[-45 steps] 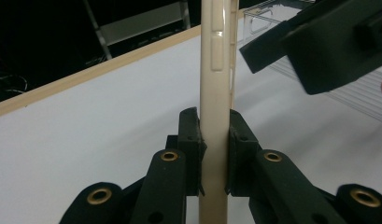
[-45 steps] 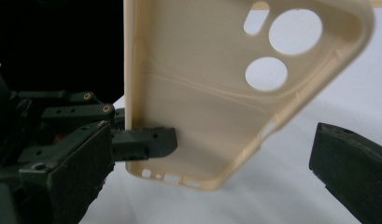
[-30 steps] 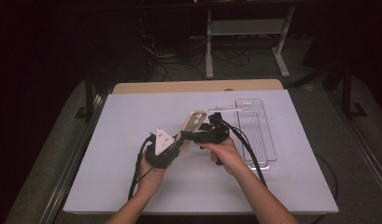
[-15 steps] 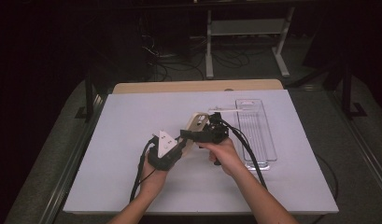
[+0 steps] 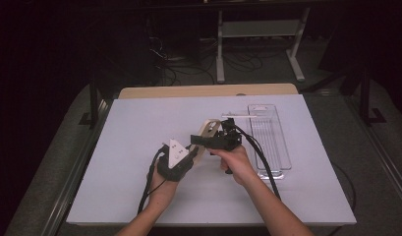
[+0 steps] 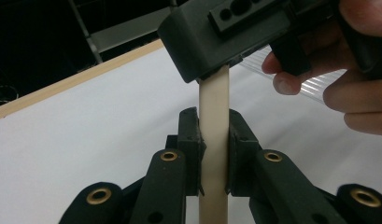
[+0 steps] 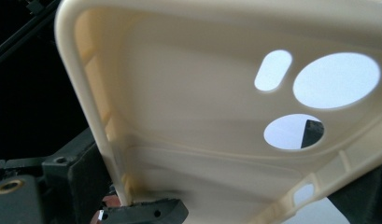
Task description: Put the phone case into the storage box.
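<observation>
The white table [image 5: 139, 196] carried a clear plastic tray [image 5: 273, 142] along its right edge, with a thin white stick-like item [image 5: 236, 116] lying just left of the tray's far end. Above the middle of the table, well clear of every edge, both grippers held one cream phone case [image 5: 207, 132] in the air.

The left gripper [image 6: 214, 140] had its jaws clamped on the case's thin edge, pads pressing from both sides. The right gripper [image 5: 201, 140] met the case from the other end. The right gripper view looked into the case's hollow with its camera cut-outs and showed one jaw under the rim, so I judged it closed on the case too, though its second jaw was hidden.

The likely trouble was the soft case itself. With two grips on a flexible shell, any pull or twist between the hands could bend it and slide the narrow edge out of the left pads. It would then drop onto the table or swing from the right grip.
</observation>
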`<action>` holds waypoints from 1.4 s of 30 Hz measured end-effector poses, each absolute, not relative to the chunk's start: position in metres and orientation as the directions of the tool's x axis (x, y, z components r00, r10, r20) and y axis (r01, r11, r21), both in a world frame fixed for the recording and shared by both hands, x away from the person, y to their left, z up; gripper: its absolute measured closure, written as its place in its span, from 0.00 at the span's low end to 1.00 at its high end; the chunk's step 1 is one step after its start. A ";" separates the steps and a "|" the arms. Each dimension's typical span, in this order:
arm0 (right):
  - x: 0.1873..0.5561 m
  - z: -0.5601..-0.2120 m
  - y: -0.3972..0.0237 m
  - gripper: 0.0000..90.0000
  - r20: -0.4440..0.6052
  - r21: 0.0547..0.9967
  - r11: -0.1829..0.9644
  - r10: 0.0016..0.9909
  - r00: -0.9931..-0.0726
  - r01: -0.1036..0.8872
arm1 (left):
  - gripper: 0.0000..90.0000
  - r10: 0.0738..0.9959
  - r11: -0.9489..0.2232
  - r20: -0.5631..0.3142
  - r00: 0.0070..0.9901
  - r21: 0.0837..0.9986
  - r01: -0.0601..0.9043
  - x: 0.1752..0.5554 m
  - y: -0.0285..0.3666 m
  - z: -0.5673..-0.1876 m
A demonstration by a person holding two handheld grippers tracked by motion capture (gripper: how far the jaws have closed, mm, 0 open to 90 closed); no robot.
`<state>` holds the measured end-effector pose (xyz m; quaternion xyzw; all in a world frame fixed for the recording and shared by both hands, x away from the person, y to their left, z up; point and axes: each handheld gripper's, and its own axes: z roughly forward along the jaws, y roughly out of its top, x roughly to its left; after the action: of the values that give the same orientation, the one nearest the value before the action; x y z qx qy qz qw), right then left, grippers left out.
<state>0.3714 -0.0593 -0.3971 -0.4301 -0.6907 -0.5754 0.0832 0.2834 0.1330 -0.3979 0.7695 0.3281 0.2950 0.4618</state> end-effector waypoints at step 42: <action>0.373 -0.399 -0.064 0.09 0.583 0.735 -0.005 0.515 -0.628 0.678 | 0.34 0.549 -0.423 -0.010 0.835 0.859 0.288 0.299 0.160 -0.391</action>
<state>0.3727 -0.0640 -0.3991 -0.4250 -0.7018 -0.5672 0.0718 0.2991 0.1604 -0.3910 0.8321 0.2516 0.1376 0.4748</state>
